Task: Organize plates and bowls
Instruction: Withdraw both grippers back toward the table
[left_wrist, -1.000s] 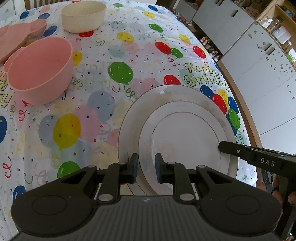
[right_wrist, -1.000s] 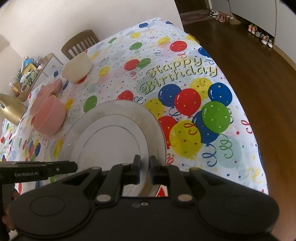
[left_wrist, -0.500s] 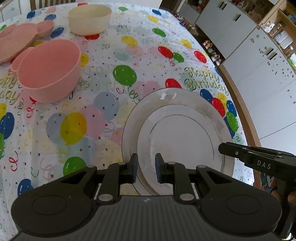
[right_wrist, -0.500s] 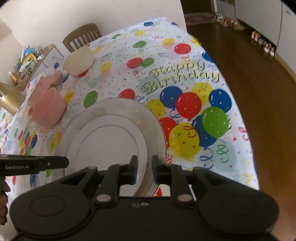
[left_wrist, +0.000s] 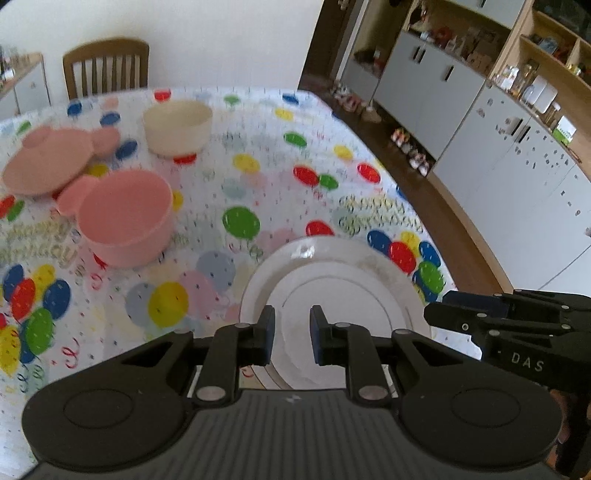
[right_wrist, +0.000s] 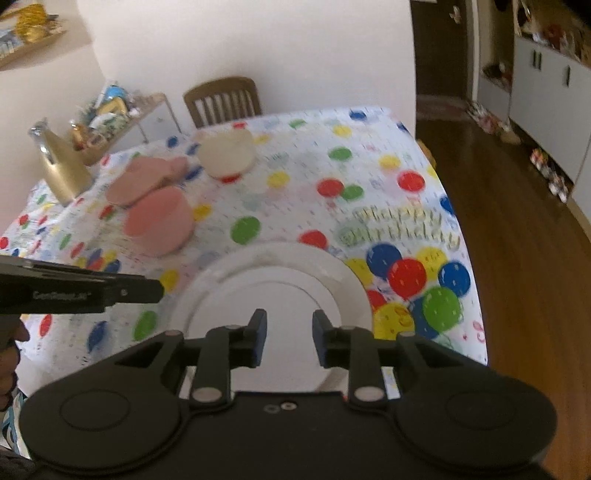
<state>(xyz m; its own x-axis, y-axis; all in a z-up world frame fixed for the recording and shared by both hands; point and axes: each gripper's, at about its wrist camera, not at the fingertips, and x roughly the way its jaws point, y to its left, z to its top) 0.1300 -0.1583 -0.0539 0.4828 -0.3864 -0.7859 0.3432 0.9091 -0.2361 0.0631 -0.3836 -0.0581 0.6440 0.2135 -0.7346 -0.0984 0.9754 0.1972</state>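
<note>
Item: stacked white plates (left_wrist: 332, 280), small on large, at the desk's (left_wrist: 266, 184) near edge; landmark for all below. Pink bowl (left_wrist: 125, 218) beyond-left of it, cream bowl (left_wrist: 177, 127) farther; pink lid (left_wrist: 48, 162), blurred, possibly a plate. Left hand-held gripper (left_wrist: 290, 334) and right hand-held gripper (right_wrist: 288, 338): narrowly parted, empty, above the stack's near rim. Risk: a one-sided rim pinch tilts the stack; the upper plate slides off the edge.

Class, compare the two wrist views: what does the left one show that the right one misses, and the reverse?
Only the left wrist view shows the right gripper and the shelves. Only the right wrist view shows the gold bottle and the left gripper. Both show the stacked white plates, pink bowl, cream bowl and chair.
</note>
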